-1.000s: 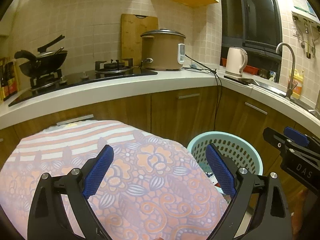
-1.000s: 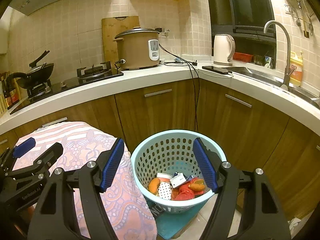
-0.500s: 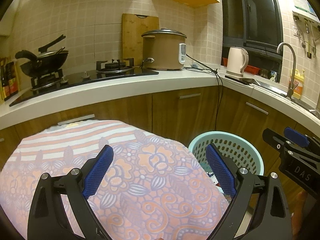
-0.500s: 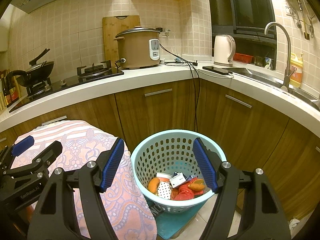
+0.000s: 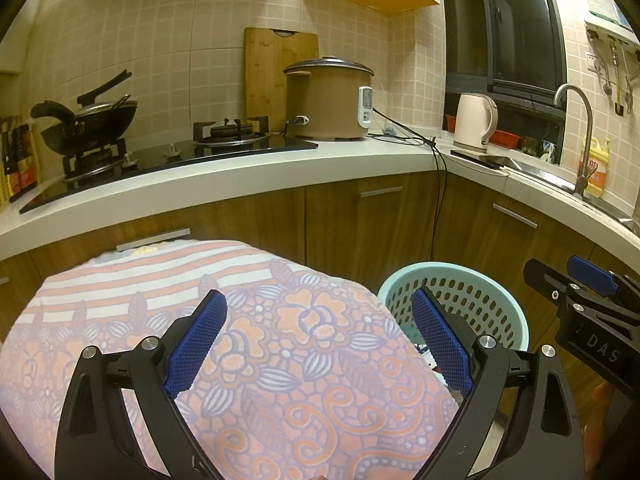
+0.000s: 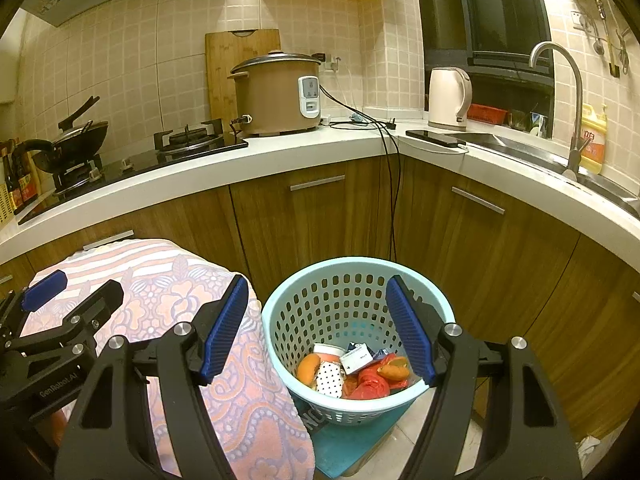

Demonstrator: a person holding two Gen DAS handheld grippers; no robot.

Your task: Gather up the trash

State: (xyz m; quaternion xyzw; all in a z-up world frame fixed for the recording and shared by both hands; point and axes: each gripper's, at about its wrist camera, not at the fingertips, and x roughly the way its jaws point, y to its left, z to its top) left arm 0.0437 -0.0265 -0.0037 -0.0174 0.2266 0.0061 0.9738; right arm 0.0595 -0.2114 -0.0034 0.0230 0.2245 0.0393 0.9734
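A light blue perforated basket (image 6: 348, 300) stands on the floor beside a table covered with a pink floral cloth (image 5: 260, 344). The basket holds trash (image 6: 352, 368): red wrappers, an orange piece, a dotted cup, a small carton. My right gripper (image 6: 316, 328) is open and empty, above and in front of the basket. My left gripper (image 5: 320, 340) is open and empty above the cloth; no trash shows on the cloth. The basket's rim also shows in the left wrist view (image 5: 452, 272). Each gripper shows at the edge of the other's view.
A white L-shaped counter (image 6: 280, 156) with wooden cabinets below runs behind. On it are a wok (image 5: 88, 120), gas hob, rice cooker (image 6: 276, 96), kettle (image 6: 450, 96), phone and sink tap (image 6: 572, 100). A black cable (image 6: 394, 200) hangs down behind the basket. A teal mat lies under the basket.
Both views have barely shifted; both grippers stay open and empty. The basket's contents have not changed.
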